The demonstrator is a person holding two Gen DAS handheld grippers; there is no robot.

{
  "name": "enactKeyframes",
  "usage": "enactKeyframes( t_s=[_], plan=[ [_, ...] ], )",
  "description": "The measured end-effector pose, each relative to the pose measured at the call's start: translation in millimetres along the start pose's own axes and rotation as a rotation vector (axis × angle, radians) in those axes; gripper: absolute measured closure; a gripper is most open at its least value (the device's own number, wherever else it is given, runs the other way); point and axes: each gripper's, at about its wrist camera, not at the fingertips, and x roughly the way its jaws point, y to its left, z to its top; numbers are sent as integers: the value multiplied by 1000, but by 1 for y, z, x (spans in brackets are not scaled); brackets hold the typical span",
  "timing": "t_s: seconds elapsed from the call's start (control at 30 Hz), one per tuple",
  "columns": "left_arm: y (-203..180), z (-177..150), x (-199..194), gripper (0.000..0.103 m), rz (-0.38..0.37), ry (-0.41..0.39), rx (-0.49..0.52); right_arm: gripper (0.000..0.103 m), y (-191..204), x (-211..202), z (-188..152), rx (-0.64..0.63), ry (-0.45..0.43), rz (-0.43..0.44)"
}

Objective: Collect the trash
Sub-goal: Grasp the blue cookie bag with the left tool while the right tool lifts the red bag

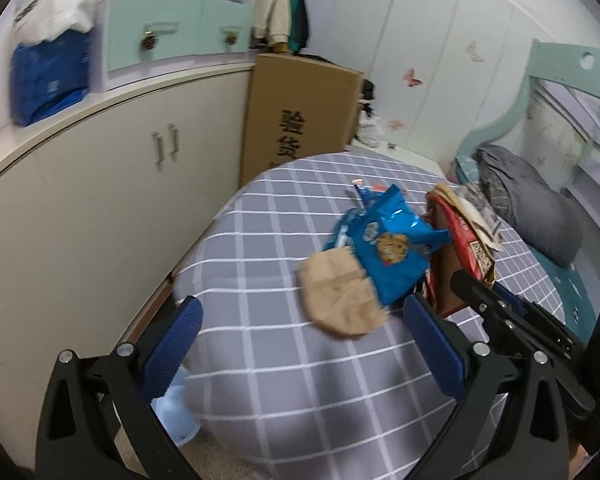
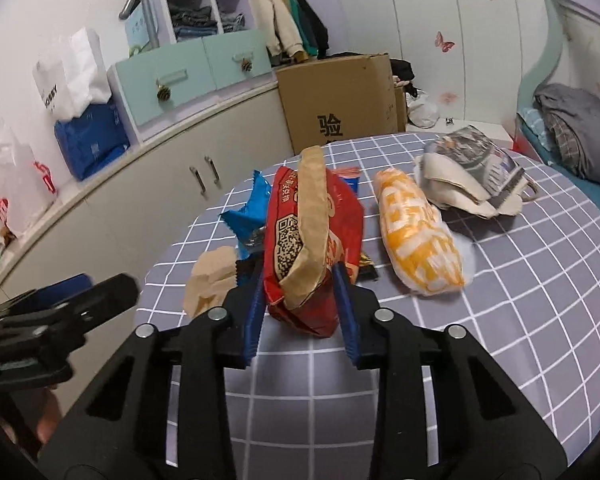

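Red snack bag pinched in right gripper jaws; lift straight, clearing blue wrapper. Left gripper jaws wide, empty.

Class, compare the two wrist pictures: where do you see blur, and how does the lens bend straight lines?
Left wrist view: motion blur smears the cabinet handles and blue cookie packet; the counter edge bows.
Right wrist view: sharper, the red packet QR code is crisp; tablecloth grid lines curve, corners go black.
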Motion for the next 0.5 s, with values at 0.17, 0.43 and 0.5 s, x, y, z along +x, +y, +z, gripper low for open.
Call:
enactKeyframes(
  t_s=[0.17, 0.43, 0.5],
  plan=[
    [-32, 5, 22, 5, -29, 5, 105, 73, -23, -9, -1, 52, -20, 16],
    [-81, -1, 46, 23, 32, 10, 387, 74, -43, -13, 1, 90, -34, 18],
    [-89, -2, 51, 27, 69, -1, 440, 74, -45, -12, 1, 96, -31, 30]
  ],
)
